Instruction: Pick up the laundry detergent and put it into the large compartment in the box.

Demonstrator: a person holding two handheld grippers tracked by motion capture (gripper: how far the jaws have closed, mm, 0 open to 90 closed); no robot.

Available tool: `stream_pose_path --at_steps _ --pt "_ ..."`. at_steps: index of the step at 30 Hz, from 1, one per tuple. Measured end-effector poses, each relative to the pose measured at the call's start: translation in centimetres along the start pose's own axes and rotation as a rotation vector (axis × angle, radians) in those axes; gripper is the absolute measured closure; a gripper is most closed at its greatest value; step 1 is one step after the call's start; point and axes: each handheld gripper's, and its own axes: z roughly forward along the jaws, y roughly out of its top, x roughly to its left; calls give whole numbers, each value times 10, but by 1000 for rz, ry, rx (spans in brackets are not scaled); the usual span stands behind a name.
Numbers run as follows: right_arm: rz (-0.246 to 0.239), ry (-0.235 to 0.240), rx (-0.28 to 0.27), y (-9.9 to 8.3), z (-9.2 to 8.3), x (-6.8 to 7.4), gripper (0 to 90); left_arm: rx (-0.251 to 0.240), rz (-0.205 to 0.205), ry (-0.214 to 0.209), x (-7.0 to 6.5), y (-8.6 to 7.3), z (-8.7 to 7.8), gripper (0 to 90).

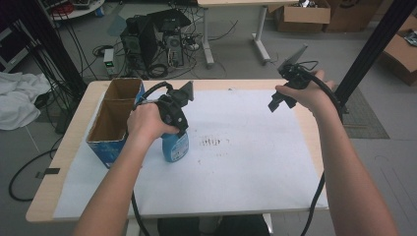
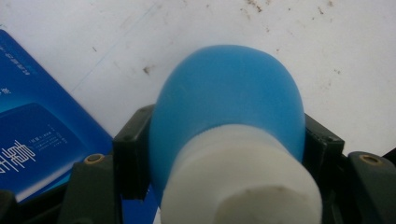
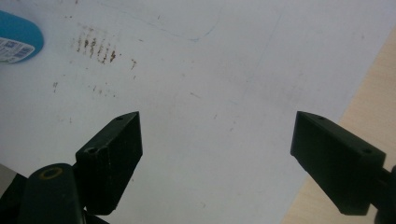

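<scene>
Clamping blue bottle (image 2: 226,100), left gripper (image 2: 226,154) presses.

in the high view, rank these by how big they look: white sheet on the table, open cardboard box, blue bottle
1. white sheet, by far the largest, covering most of the table top
2. cardboard box
3. blue bottle, smallest, though the left gripper and hand hide its top

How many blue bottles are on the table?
1. The blue bottle stands on the white sheet, just right of the cardboard box, with the left gripper closed on its neck. The box could hide others.
</scene>
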Motion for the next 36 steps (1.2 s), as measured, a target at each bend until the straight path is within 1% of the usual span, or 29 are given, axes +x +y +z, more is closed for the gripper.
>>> stream_pose_path --at_steps 3,7,11,17,19,26,28,29,30,31,33,34,35,36 --pt "-2 2 0 0 0 0 168 -2 -9 -3 0 0 0 364" --pt "5 3 2 0 1 -1 168 3 -2 1 -1 0 0 366" --pt "2 5 3 0 2 -1 168 5 7 6 -1 1 0 370" --pt "2 7 2 1 1 -1 168 4 9 6 -1 0 0 373" --pt "3 5 1 1 1 0 168 3 -1 5 -1 1 0 374" --pt "1 1 8 1 2 -1 168 4 -12 5 -1 1 -2 377" --pt "1 2 6 1 2 -1 168 2 -16 2 -3 1 -5 377" --pt "0 7 6 2 3 0 168 -2 -14 1 -4 1 -10 377" --pt "0 7 6 2 3 0 168 -2 -14 1 -4 1 -10 378" --pt "3 8 6 2 3 0 168 -9 -16 -3 -5 1 -18 378" --pt "-2 9 3 2 3 0 168 -13 -22 -6 -7 1 -27 378" --pt "-2 9 3 2 3 0 168 -13 -22 -6 -7 1 -27 378" --pt "1 13 3 2 2 0 168 -15 -35 -7 -7 1 -36 378" --pt "-2 12 1 2 2 0 168 -22 -44 -6 -8 1 -42 378"
